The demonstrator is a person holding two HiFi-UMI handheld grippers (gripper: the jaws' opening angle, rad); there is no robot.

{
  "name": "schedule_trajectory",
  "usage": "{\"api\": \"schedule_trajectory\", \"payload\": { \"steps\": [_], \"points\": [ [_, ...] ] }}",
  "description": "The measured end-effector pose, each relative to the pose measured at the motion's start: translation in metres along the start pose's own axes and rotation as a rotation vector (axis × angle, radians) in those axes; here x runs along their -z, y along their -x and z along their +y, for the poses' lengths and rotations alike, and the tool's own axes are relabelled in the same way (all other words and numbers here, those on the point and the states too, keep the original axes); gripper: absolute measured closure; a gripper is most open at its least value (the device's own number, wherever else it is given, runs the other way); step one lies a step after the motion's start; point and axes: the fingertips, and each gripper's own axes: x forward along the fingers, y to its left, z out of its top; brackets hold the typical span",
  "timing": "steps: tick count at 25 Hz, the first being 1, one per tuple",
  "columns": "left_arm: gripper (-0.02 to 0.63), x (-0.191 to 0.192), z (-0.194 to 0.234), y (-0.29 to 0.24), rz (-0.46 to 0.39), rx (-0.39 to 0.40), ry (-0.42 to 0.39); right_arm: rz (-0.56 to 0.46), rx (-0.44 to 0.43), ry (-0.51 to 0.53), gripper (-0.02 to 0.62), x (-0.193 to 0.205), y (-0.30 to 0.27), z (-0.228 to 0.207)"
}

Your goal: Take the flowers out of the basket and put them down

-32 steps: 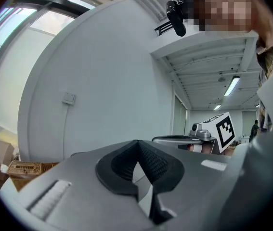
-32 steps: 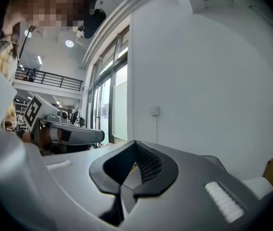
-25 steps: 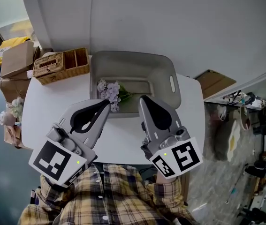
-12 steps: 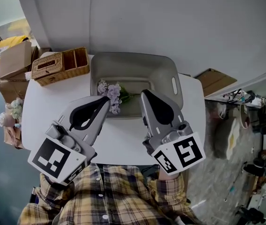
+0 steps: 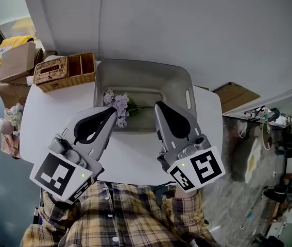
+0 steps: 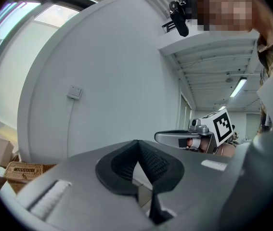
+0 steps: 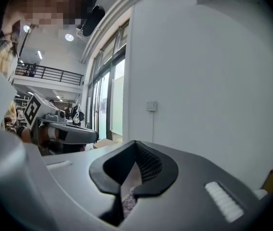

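Flowers, a small lilac bunch with green stems, are lying inside the grey plastic basket, against its near-left corner. The blossoms are pointing left and the stems are running toward the basket's middle.

Compared with a second ago almost nothing is changing. The bunch is staying in the same spot in the basket, and both grippers are holding nearly the same pose. Only the head view is drifting a little, so the basket and the white table are sitting slightly further left in the picture.

The left gripper is hovering over the basket's near rim with its tip just beside the blossoms, on their near side. Whether it is touching them I cannot tell from above. Its jaws are pressing together at the tip with nothing between them.

The right gripper is hovering over the near rim too, to the right of the stems and apart from the bunch. Its jaws are likewise pressing together and pinching nothing. In the right gripper view a patch of lilac blossom is showing through the slot behind the closed pads, lower down and not between them.

A wicker organiser is standing on the table's far-left corner, near the basket. Cardboard boxes are sitting on the floor further left.
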Motion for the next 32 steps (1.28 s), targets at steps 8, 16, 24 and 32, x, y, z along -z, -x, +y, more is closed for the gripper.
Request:
{"api": "schedule_trajectory", "payload": {
  "steps": [8, 16, 24, 32],
  "points": [
    [0.594, 0.003, 0.002, -0.007, 0.003, -0.018, 0.007, 0.031, -0.04, 0.0, 0.589, 0.004, -0.006, -0.01],
    [0.594, 0.009, 0.006, -0.014, 0.009, -0.021, 0.018, 0.09, -0.103, -0.008, 0.588, 0.015, -0.02, -0.016],
    [0.594, 0.014, 0.013, -0.019, 0.019, -0.033, 0.031, 0.162, -0.164, 0.042, 0.534, 0.027, -0.04, -0.027],
    [0.594, 0.02, 0.025, -0.03, 0.04, -0.043, 0.037, 0.266, -0.242, 0.07, 0.485, 0.053, -0.067, -0.04]
  ]
}}
